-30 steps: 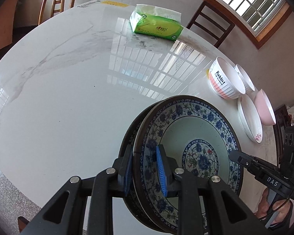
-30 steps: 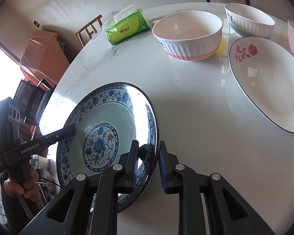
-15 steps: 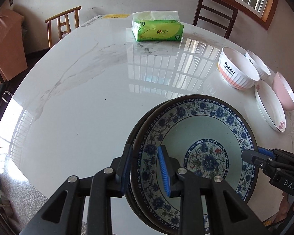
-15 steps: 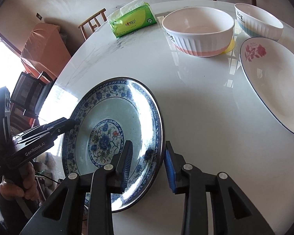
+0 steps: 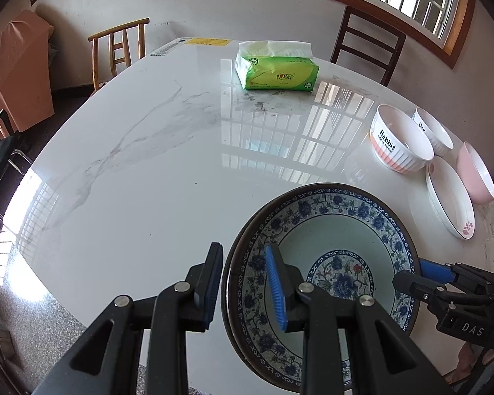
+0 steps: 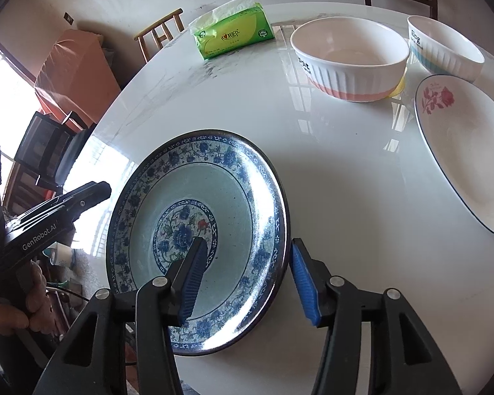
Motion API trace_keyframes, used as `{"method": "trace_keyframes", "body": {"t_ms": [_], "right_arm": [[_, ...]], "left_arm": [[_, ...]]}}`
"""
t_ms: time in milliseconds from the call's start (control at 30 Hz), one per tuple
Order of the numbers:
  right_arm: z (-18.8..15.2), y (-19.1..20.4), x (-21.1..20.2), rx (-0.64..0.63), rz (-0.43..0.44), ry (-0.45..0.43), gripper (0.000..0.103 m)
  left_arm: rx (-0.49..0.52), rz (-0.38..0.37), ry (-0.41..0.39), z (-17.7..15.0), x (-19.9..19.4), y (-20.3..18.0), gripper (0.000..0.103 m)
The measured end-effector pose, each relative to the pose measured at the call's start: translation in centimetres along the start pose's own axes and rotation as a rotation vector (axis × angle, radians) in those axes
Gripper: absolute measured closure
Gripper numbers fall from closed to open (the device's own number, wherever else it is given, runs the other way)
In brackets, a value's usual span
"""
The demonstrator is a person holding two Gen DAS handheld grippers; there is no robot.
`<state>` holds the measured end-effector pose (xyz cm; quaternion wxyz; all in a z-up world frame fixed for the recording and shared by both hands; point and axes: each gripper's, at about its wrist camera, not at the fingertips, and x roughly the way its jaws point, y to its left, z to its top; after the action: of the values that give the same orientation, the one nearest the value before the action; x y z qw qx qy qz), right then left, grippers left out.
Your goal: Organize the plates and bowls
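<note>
Progress: early. The blue plate (image 5: 326, 247) lies on the table (image 5: 154, 171) near its edge; bowls (image 5: 401, 144) and white plate (image 5: 451, 204) sit unsorted, well apart.

Left gripper (image 5: 243, 283): partly open, straddling the rim, pads not visibly pressing.

Right gripper (image 6: 247, 279): jaws have just been opening; rim between them, released.

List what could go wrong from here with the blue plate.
1. The right gripper, whose jaws have just been opening, straddles the blue plate at its rim; pulling away sideways could hook and drag it.
2. The left gripper straddles the opposite rim, and the plate lies near the edge of the table, so a nudge might slide it off.
</note>
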<state>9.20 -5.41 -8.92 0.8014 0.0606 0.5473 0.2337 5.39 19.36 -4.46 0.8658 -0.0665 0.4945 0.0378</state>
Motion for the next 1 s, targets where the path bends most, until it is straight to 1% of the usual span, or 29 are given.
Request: {"method": "trace_keyframes", "body": {"t_ms": [100,167,267,367,467,567,700,833,1000], "right_arm": [[0.3,0.3,0.2,-0.002,-0.01,0.017,0.053],[0.4,0.6,0.3,-0.013,-0.008,0.015,0.051],[0.5,1.1,0.6,-0.037,-0.023,0.024,0.046],[0.6,1.7,0.8,-0.063,-0.039,0.026,0.044],[0.6,1.7,0.7,-0.063,-0.039,0.018,0.044],[0.6,1.3,0.2,-0.059,-0.045,0.006,0.045],[0.4,0.4,-1.2,-0.052,-0.037,-0.023,0.045],[-0.3,-1.5,-3.2,-0.045,-0.045,-0.061,0.045],[-1.9,-5.8,-6.6,-0.006,-0.077,-0.117,0.049]], "left_arm": [[-0.008,-0.013,0.006,0.0,0.2,-0.1,0.076],[-0.015,-0.022,0.008,0.1,0.2,-0.3,0.076],[-0.012,-0.028,0.003,0.1,0.0,-0.5,0.076],[-0.02,-0.033,0.002,0.3,-0.2,-0.5,0.075],[-0.02,-0.035,-0.006,0.4,-0.6,-0.7,0.07],[-0.014,-0.045,-0.005,0.7,-0.5,-1.3,0.07],[-0.011,-0.086,0.007,0.9,-0.3,-2.7,0.069],[0.015,-0.135,0.015,1.3,0.0,-5.3,0.069],[0.031,-0.248,0.043,2.1,0.7,-9.4,0.068]]}}
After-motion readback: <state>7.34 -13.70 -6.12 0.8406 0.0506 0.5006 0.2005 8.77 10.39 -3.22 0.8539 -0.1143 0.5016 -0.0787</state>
